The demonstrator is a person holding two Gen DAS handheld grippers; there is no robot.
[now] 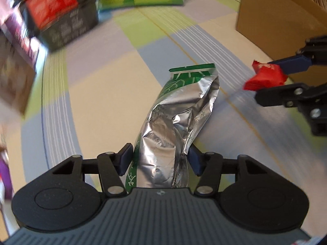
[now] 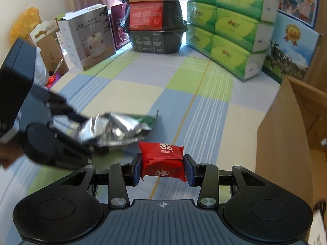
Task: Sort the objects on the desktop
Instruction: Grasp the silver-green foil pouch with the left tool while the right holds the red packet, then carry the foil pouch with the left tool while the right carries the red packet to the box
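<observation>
My left gripper (image 1: 159, 159) has its jaws clenched on a crumpled silver-and-green foil pouch (image 1: 175, 118), held above the bench. My right gripper (image 2: 162, 168) has its jaws clamped on a small red packet (image 2: 162, 160), also raised off the surface. Beneath both lies a checked cloth (image 2: 204, 110) of green, blue and cream squares. A cardboard box (image 2: 286, 134) stands at right. Along the far edge: stacked green tissue packs (image 2: 231, 30), stacked black food tubs (image 2: 157, 20), a grey humidifier carton (image 2: 90, 38).
</observation>
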